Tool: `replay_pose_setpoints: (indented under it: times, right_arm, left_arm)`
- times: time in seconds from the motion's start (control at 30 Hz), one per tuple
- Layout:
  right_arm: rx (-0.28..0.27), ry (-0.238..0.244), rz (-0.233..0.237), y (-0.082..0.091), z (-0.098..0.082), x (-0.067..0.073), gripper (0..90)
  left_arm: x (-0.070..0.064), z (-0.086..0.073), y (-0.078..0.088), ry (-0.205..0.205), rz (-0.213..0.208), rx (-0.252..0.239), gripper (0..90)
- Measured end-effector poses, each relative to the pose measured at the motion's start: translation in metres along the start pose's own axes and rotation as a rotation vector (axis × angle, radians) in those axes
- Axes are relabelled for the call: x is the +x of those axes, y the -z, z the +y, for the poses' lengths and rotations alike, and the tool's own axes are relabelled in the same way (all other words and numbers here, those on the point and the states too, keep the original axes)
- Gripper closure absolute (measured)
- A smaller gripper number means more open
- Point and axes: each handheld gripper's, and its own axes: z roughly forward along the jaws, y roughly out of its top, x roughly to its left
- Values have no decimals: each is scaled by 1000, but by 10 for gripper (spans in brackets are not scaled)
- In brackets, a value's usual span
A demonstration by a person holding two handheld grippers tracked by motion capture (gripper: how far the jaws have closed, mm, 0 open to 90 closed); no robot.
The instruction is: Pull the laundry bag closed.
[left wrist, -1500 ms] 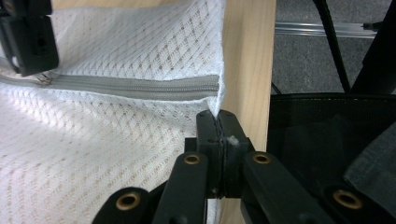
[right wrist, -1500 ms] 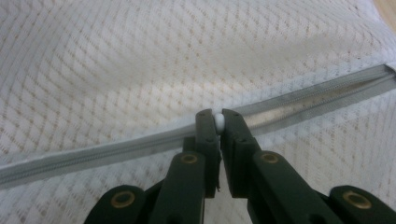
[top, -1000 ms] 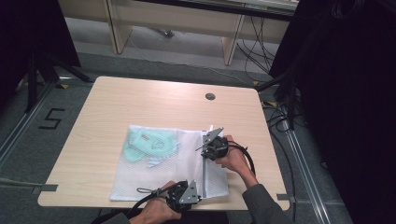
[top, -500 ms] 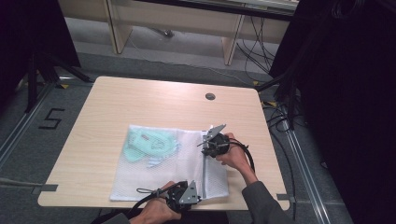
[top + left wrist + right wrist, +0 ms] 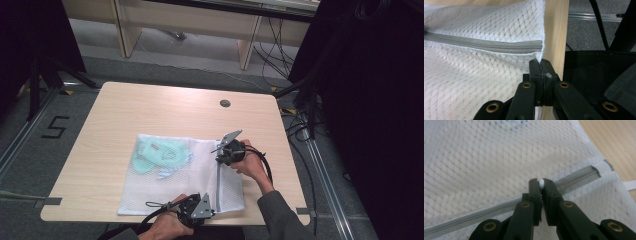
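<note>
My left gripper has its jaws pressed together on the hem of the mesh bag, pinching the corner fabric right at the near end of the grey zipper, where the bag reaches the near edge of the table. The jaws meet with no gap I can see, a scrap of white mesh caught between them. My right gripper sits at the zipper's other end, near the bag's far edge, and its jaws are nearly closed around a small white pull that shows as a rounded nub between the tips; the zipper track runs slantwise under them. In the high view, my left hand holds its gripper at the bag's near edge and my right hand holds the other on the bag's far right part, the two at opposite ends of the zipper. The bag lies flat on the table, and a pale green cloth shows through the mesh on the zipper's left, well apart from both grippers.
</note>
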Motion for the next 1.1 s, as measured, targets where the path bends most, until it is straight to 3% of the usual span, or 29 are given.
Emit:
replay_pose_setpoints:
  times: [0.13, 0.17, 0.2, 0.33, 0.5, 0.53, 0.57, 0.63, 0.67, 0.73, 0.77, 0.83, 0.9, 0.97, 1.03, 1.07, 1.1]
  right_arm:
    - [-8, -22, -5, 1, -1, -4, 862]
    - [-14, -8, -4, 0, -1, -6, 862]
    - [-14, 2, -7, 0, 0, -7, 862]
    - [-19, -41, -6, -1, -1, -10, 862]
    - [-32, -52, -14, -1, -3, -17, 862]
    - [-24, -84, -6, -2, -4, -16, 862]
    - [-37, -46, -16, -3, -4, -20, 862]
    - [-37, -56, -20, -4, -5, -22, 862]
    - [-29, -57, -16, -3, -6, -23, 862]
    - [-15, -68, -51, -3, -5, -24, 862]
    - [-15, -74, -29, -3, -4, -23, 862]
    - [-30, -31, -41, -4, -3, -28, 862]
    - [-19, -71, -42, -4, -3, -27, 862]
    - [-26, -45, -53, -6, -3, -30, 862]
    - [-24, -66, -51, -6, -2, -29, 862]
    - [-27, -35, -44, -6, -1, -32, 862]
    - [-31, -36, -54, -6, -1, -33, 862]
  left_arm:
    - [0, 0, 0, 15, -4, -16, 891]
    - [3, 0, 2, -12, 0, 15, 891]
    - [2, 1, 2, 7, -8, -1, 891]
    - [2, 0, 1, 30, -7, -21, 891]
    - [0, 1, 3, 15, -13, -6, 891]
    - [0, 1, 2, 22, -18, -12, 891]
    - [-1, 1, 2, 33, -21, -20, 890]
    - [-1, 1, 2, 22, -23, -11, 891]
    - [1, 2, 3, -3, -19, 12, 891]
    - [-2, 2, 2, 18, -24, -4, 891]
    - [-2, 2, 1, 20, -24, -5, 890]
    - [-3, 1, 1, 29, -27, -12, 890]
    - [-3, 1, 1, 12, -33, -1, 890]
    - [-3, 1, 1, 12, -31, 2, 890]
    - [-4, 1, 1, 14, -25, -1, 890]
    - [-4, 1, 1, 17, -25, -4, 891]
    - [-4, 1, 0, 20, -27, -7, 890]
